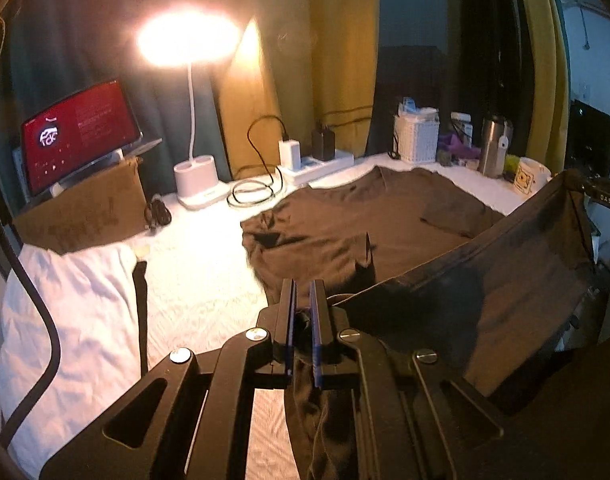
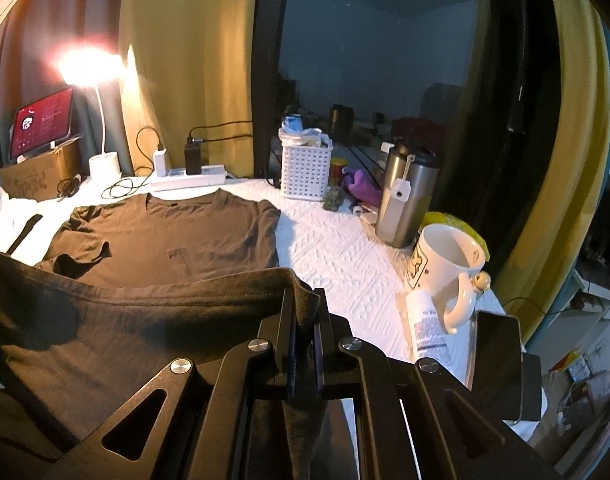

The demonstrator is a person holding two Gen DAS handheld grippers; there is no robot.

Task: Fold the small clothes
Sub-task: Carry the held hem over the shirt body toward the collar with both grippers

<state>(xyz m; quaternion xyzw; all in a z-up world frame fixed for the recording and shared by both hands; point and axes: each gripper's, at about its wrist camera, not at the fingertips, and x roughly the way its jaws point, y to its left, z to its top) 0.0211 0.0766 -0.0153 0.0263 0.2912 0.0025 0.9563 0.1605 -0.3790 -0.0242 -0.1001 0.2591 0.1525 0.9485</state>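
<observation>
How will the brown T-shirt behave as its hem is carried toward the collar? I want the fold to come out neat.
Probably floppy: the brown T-shirt sags between the left gripper and right gripper, both shut on its hem. It likely drapes and wrinkles; one sleeve is already rumpled. It looks light, so it may drag across the white bedcover.

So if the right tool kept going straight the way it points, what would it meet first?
Probably the flat part of the brown T-shirt on the bed. The right tool holds its lifted hem; depth is hard to judge.
</observation>
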